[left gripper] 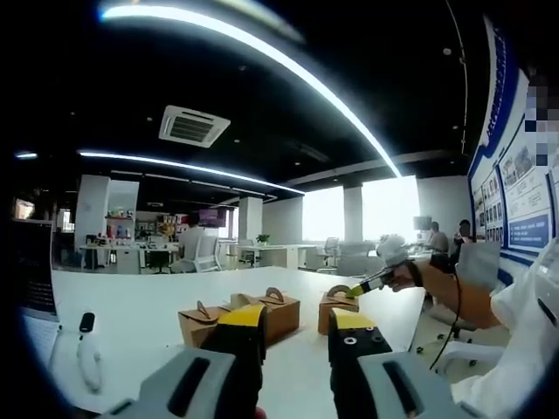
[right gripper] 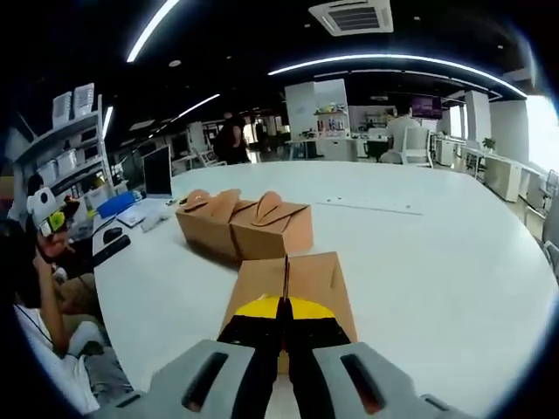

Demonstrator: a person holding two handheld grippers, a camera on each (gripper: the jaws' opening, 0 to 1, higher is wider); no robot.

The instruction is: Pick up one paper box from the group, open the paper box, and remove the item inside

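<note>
Our right gripper (right gripper: 286,327) pinches the near paper box's (right gripper: 293,288) handle; two boxes (right gripper: 244,223) sit at eleven o'clock. Our left gripper (left gripper: 295,327) hangs apart, empty.

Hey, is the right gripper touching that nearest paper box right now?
Touching. In the right gripper view the right gripper has its jaws closed on the handle ridge of the nearest paper box, with no gap visible.

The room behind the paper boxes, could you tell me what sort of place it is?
Most likely an open-plan office: a ceiling air-conditioning unit, desks with office chairs in the background, and a notice board on the wall beside the white table.
</note>
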